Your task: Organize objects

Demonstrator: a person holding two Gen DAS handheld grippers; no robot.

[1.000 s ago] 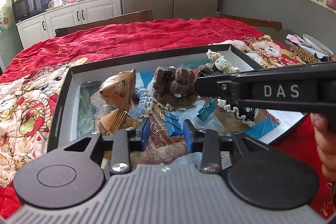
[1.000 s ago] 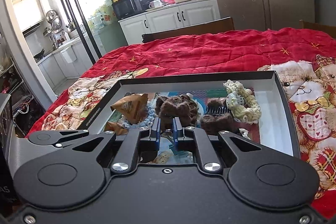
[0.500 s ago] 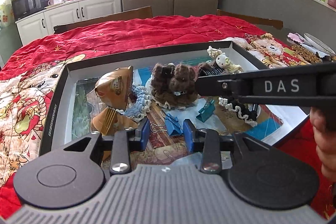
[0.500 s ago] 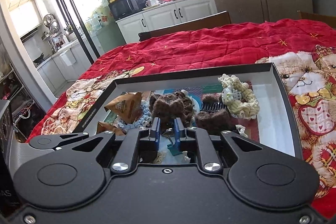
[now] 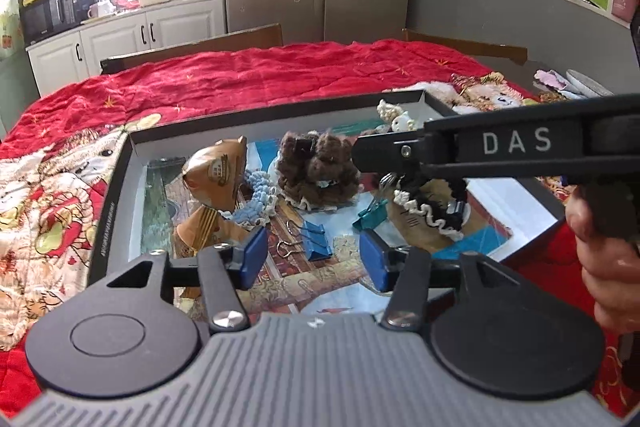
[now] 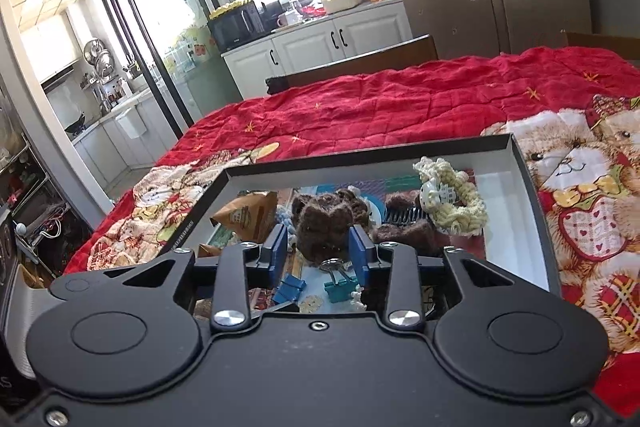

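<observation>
A shallow black box lid (image 5: 105, 211) with a white inner wall is seen lying on a red quilt (image 5: 248, 79); its floor is covered by printed paper. The following items are contained in it: a brown paper snack packet (image 5: 218, 177) at the left, a light-blue crocheted scrunchie (image 5: 256, 201) touching that packet, a brown fuzzy scrunchie (image 5: 316, 167) near the middle, a cream knitted scrunchie (image 6: 452, 201) toward the far right corner, and a black scrunchie with white trim (image 5: 436, 213) at the right. A blue binder clip (image 5: 314, 239) and a teal binder clip (image 5: 372, 215) are found on the paper, near each other but apart.

The left gripper (image 5: 314, 261) is held over the near edge of the lid. Its jaws have just been opening and are set wide apart; nothing is gripped, and the blue binder clip lies on the floor beyond the gap.

The right gripper (image 6: 318, 253) is held over the teal binder clip. Its jaws have just been opening and are set partly apart; the clip's wire handle is seen in the gap, with neither pad pressed on it. A hand (image 5: 604, 267) is seen on the right gripper's handle.
</observation>
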